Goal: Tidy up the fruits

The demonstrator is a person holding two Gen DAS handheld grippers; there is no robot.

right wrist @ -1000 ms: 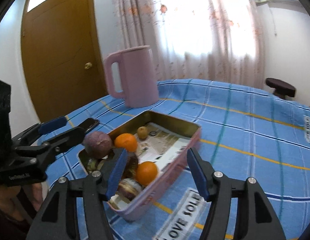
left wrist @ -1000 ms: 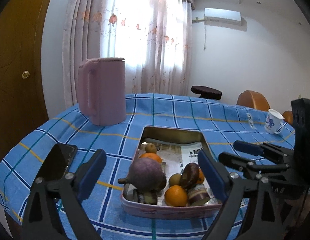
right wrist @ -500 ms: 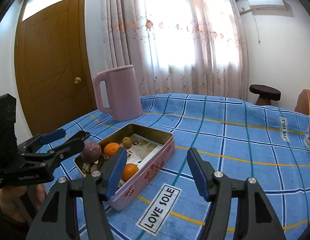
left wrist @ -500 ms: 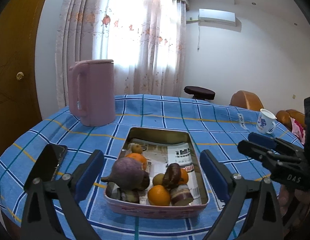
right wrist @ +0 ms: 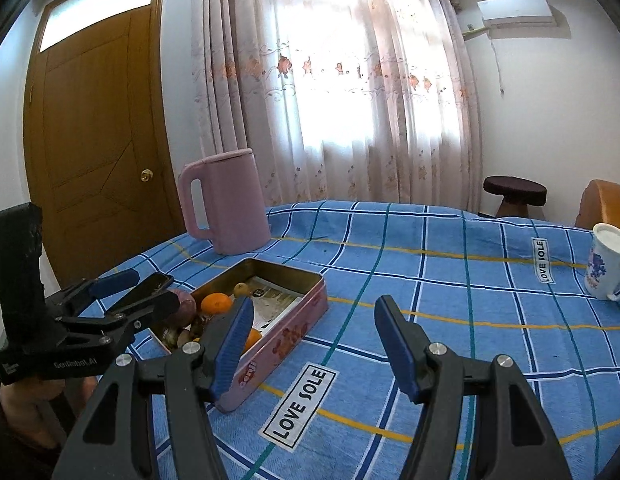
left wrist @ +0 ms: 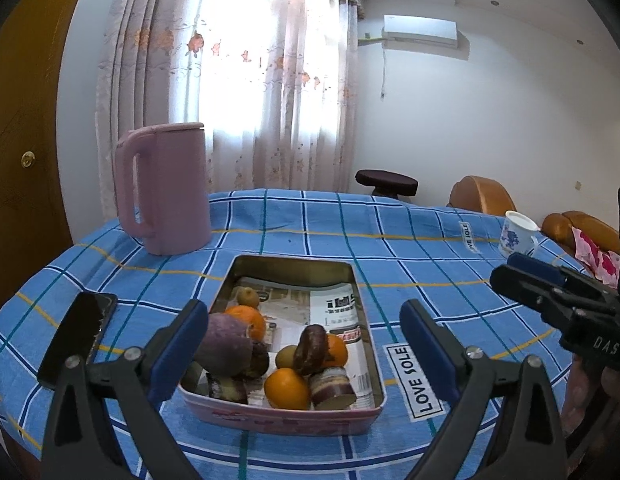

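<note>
A pink tin box (left wrist: 283, 416) (right wrist: 285, 334) lined with newspaper stands on the blue checked tablecloth. It holds oranges (left wrist: 286, 388) (right wrist: 216, 303), a purple round fruit (left wrist: 225, 346), a small green-brown fruit (left wrist: 247, 297), a dark brown piece (left wrist: 312, 343) and a cut purple piece (left wrist: 333, 383). My left gripper (left wrist: 303, 350) is open and empty, held back from the box's near end. My right gripper (right wrist: 316, 344) is open and empty, to the right of the box. It shows in the left wrist view (left wrist: 550, 292).
A pink kettle (left wrist: 163, 194) (right wrist: 225, 206) stands behind the box. A black phone (left wrist: 77, 338) lies left of the box. A white and blue cup (left wrist: 516, 234) (right wrist: 606, 266) stands far right. A stool (right wrist: 514, 194) and chairs stand beyond the table.
Both grippers have pulled back and up from the box, so the box looks smaller and farther. Both stay open and empty. The fruit has not moved.
</note>
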